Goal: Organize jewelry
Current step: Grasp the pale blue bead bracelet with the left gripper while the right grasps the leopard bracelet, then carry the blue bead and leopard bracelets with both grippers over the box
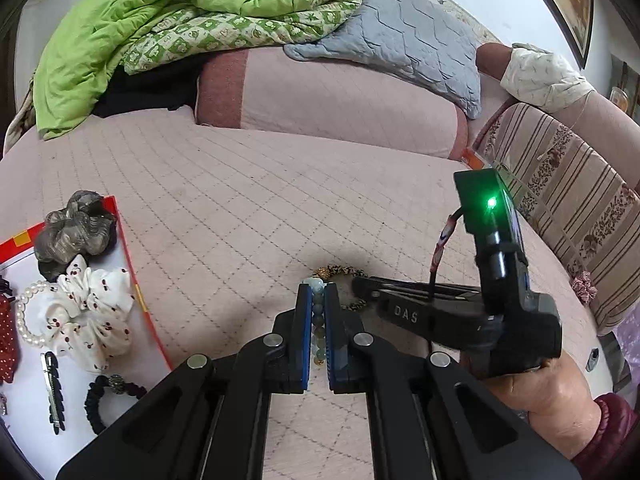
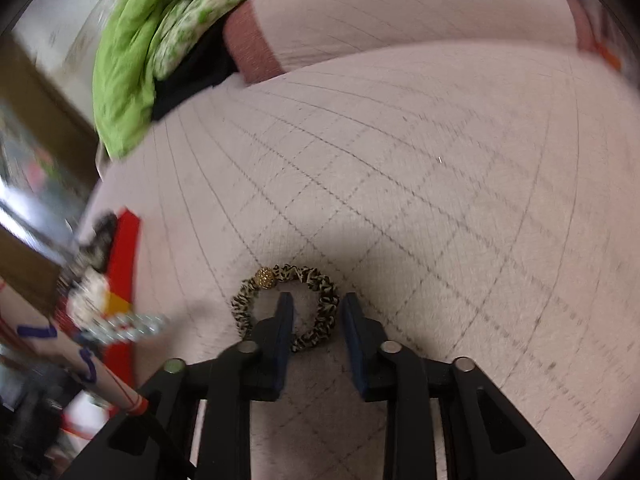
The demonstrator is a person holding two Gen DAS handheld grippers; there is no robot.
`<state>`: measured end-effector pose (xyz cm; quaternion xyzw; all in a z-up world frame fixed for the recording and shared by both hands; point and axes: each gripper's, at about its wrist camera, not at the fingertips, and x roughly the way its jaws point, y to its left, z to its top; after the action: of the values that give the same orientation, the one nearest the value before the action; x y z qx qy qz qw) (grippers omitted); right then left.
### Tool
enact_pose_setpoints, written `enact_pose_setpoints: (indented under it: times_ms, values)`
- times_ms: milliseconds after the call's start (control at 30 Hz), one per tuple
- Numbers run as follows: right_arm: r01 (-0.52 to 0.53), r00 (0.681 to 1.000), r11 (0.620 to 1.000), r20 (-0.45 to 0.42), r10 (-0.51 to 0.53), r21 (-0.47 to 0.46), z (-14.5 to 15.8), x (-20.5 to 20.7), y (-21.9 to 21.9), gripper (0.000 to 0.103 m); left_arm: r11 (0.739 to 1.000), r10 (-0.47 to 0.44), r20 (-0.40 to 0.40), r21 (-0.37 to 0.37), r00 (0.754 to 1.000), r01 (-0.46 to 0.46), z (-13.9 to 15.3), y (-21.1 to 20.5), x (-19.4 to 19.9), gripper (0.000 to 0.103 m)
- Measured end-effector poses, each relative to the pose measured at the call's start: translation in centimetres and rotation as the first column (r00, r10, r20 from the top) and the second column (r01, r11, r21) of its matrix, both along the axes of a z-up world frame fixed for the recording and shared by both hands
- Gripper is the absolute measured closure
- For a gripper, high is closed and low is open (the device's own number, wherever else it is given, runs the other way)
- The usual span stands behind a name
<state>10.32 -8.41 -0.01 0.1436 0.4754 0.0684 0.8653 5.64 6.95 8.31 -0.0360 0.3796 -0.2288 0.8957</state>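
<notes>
The big pink bed (image 1: 260, 200) takes up most of the room, with a green blanket (image 1: 120, 32) piled at the far end. On the left side of the bed lies a white tray with a red edge (image 1: 132, 276), and many things already sit on it: a grey scrunchie (image 1: 74, 232), a white cherry scrunchie (image 1: 96, 320), a pearl bracelet (image 1: 24, 320), a black hair tie (image 1: 108, 396) and a black hair clip (image 1: 54, 392). So a good part of the tidying looks done. The left claw (image 1: 318, 324) is pressed nearly closed around a bead bracelet (image 1: 318, 312), which stands between its two blue pads, well apart from the tray. The right claw (image 2: 316, 320) is spread open, with one finger poking inside a leopard hair tie (image 2: 316, 280) and the other just outside it, so it has not grabbed it yet. The leopard hair tie rests flat on the bed in the middle. I think these two small things still need to go on the tray
</notes>
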Motion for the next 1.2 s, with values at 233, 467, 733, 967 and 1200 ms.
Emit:
enact_pose_setpoints:
  times_ms: [233,467,733,967,1200]
  values:
    - [0.062,0.992,0.998,0.105,-0.064,0.024,3.0,-1.5,-1.8,0.096,1.000,0.005,0.001,0.003,1.000,-0.005,0.0,0.3,0.0,0.098]
    - [0.090,0.974,0.989,0.197,-0.112,0.117,5.4,-3.1,-3.2,0.095,1.000,0.013,0.003,0.012,1.000,-0.013,-0.1,0.2,0.2,0.098]
    - [0.051,0.970,0.990,0.231,-0.080,0.130,6.4,-3.1,-1.7,0.095,0.999,0.032,0.013,0.019,0.999,-0.032,0.1,0.5,0.0,0.098]
    - [0.004,0.965,0.990,0.259,-0.041,0.140,7.0,-3.7,-0.3,0.095,0.998,0.060,0.031,0.019,0.998,-0.061,0.8,1.9,-1.0,0.098]
    - [-0.080,0.952,0.985,0.304,0.031,0.150,8.0,-5.1,2.9,0.095,0.990,0.136,0.063,0.012,0.989,-0.137,2.4,5.7,-3.1,0.098]
